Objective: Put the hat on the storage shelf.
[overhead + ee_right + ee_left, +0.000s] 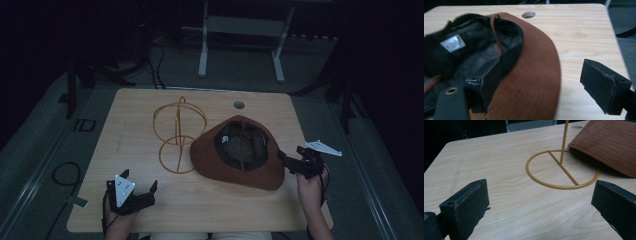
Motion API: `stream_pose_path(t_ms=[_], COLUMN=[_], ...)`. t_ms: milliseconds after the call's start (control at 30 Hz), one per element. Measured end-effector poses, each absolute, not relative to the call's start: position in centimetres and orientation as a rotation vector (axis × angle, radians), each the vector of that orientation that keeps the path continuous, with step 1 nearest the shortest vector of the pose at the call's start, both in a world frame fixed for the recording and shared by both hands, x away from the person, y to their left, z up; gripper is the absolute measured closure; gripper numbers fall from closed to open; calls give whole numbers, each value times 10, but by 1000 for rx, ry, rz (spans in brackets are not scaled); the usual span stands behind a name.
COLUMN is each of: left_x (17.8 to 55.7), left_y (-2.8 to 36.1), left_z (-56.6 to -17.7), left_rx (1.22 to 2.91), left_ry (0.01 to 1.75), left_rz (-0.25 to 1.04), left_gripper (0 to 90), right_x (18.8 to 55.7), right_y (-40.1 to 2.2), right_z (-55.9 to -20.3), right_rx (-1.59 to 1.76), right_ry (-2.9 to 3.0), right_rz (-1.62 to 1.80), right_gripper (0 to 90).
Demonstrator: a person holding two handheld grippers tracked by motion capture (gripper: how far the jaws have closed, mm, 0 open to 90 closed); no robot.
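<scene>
Right gripper (289, 162) sits at the right edge of the table (150, 210), its jaws apart around the brim of a brown hat (215, 170), one jaw over the brim and the other outside it. That hat lies upside down right of the table's centre, touching a yellow wire stand (177, 132). Left gripper (140, 185) hovers near the front edge, jaws apart and holding nothing

High view overhead facing forward, 2 gripper views close, sharing hat (235, 155)
</scene>
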State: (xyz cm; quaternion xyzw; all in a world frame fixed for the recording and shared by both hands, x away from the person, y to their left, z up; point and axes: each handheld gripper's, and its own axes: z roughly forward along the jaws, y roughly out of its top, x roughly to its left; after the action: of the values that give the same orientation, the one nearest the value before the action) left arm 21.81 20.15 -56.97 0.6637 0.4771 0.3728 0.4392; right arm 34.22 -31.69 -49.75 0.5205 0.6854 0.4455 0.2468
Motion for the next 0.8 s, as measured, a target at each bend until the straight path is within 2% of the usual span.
stream_pose_path(t_ms=[67,433,767,800], left_x=[219,219,219,219], left_y=[200,197,197,197], left_z=[-570,-571,-571,-571], left_rx=[1658,1689,1693,1694], left_ry=[1182,1156,1138,1139], left_rz=[915,874,853,859], left_gripper=[19,19,20,20], right_x=[352,390,426,430], right_y=[-306,-267,-249,-246], right_z=[-494,-490,-504,-507], right_rx=[1415,1342,1376,1382], right_ry=[1905,1998,2051,2061], right_rz=[1243,1087,1010,988], right_gripper=[129,135,165,206])
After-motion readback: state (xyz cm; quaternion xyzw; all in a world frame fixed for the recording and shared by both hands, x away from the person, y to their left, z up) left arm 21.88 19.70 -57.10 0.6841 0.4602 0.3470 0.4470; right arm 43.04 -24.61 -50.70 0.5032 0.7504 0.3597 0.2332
